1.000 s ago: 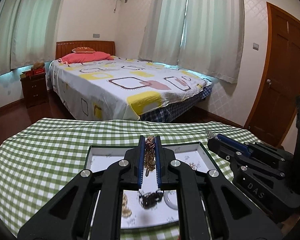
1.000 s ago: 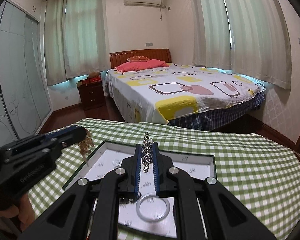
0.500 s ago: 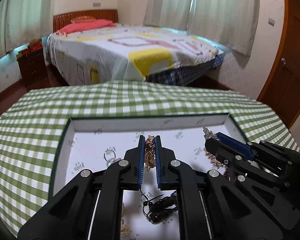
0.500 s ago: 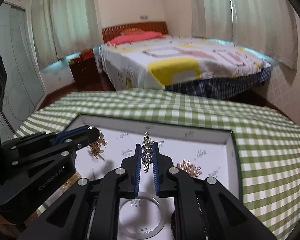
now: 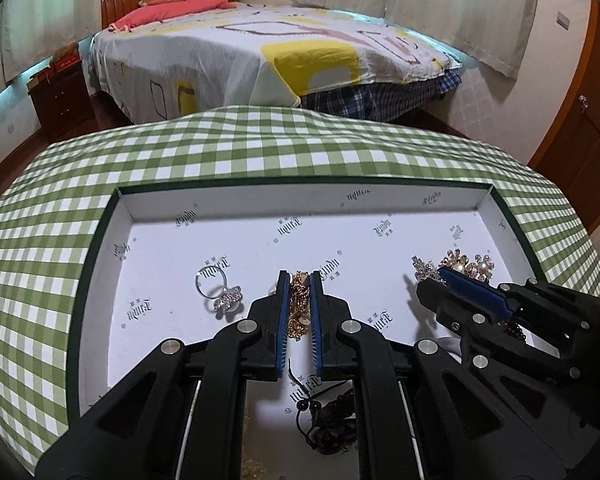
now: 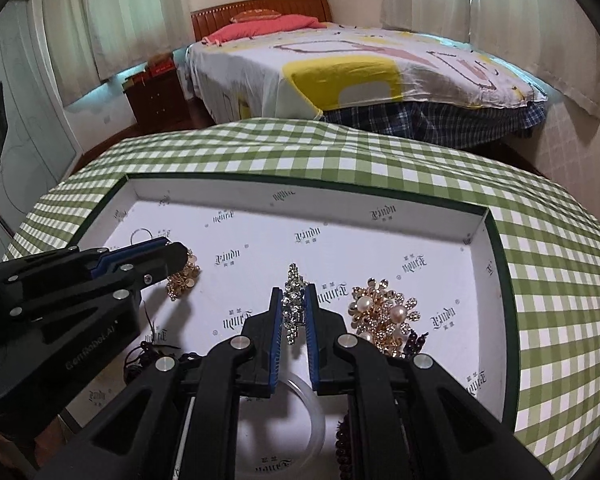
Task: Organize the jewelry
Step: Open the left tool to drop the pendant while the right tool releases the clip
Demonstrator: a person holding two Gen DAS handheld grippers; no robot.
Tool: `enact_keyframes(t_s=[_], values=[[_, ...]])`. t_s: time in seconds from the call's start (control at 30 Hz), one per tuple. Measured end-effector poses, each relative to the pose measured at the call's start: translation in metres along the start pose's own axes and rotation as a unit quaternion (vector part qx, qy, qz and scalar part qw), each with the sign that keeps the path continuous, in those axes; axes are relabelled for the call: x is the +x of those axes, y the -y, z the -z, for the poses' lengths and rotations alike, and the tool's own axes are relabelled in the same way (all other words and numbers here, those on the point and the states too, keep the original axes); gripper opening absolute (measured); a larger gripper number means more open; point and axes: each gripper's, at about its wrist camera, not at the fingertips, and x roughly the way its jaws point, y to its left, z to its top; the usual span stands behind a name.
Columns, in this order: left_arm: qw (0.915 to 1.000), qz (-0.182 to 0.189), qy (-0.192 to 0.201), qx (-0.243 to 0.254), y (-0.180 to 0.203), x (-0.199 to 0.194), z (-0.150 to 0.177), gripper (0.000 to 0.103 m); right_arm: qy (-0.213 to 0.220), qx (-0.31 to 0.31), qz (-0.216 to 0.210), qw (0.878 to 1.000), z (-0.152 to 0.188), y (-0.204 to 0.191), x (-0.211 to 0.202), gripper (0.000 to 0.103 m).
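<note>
A white-lined, dark green box tray (image 5: 300,204) (image 6: 496,240) lies on the green checked tablecloth. My left gripper (image 5: 299,280) is shut on a gold jewelry piece (image 5: 299,312) and holds it low over the tray's middle; it also shows in the right wrist view (image 6: 176,254). My right gripper (image 6: 294,292) is shut on a silver rhinestone piece (image 6: 294,304), just left of a gold pearl brooch (image 6: 384,316) (image 5: 466,262) lying in the tray. A silver ring (image 5: 218,292) lies left of my left gripper.
A dark beaded string (image 5: 332,420) (image 6: 148,354) and a clear bangle (image 6: 296,412) lie at the tray's near side. Dark beads (image 6: 414,340) lie by the brooch. A bed (image 5: 268,48) stands beyond the table and a wooden door (image 5: 580,128) at right.
Both grippers have come down and forward over the tray, still holding their pieces. The view has tilted down, so the tray floor fills more of both views.
</note>
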Motion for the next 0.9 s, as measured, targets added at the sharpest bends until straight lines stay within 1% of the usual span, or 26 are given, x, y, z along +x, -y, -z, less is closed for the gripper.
enact_keyframes(t_s=[0.1,0.27,0.33,0.37,0.4,0.57,0.67,0.77,0.9], values=[[1.0,-0.002,-0.001,-0.002,0.0,0.0,-0.001,0.01,-0.008,0.002,-0.002,1.0,-0.001,0.0,0.002,0.012],[1.0,-0.001,-0.002,-0.001,0.001,-0.002,-0.002,0.014,-0.011,0.009,-0.006,1.0,-0.002,0.002,0.002,0.013],[1.0,0.0,0.0,-0.001,0.0,-0.003,-0.002,0.021,-0.011,0.01,-0.007,1.0,-0.002,0.001,0.002,0.014],[1.0,0.0,0.001,-0.001,0.0,-0.004,-0.003,0.027,-0.01,0.01,-0.007,1.0,-0.002,0.001,0.002,0.015],[1.0,0.0,0.005,-0.002,0.0,-0.006,-0.003,0.03,-0.008,0.01,-0.007,1.0,-0.002,0.001,0.002,0.015],[1.0,0.002,0.009,-0.003,-0.001,-0.009,-0.001,0.032,-0.002,0.012,-0.007,1.0,-0.002,0.001,0.0,0.017],[0.9998,0.004,0.016,-0.005,-0.002,-0.013,0.0,0.039,0.003,0.013,-0.005,1.0,-0.001,0.001,-0.001,0.019],[0.9997,0.003,0.023,-0.004,-0.001,-0.017,0.001,0.041,0.01,0.015,-0.004,1.0,-0.001,0.002,-0.003,0.022],[0.9995,-0.001,0.033,-0.001,-0.002,-0.025,0.004,0.046,0.017,0.017,-0.003,1.0,0.001,0.003,-0.007,0.024]])
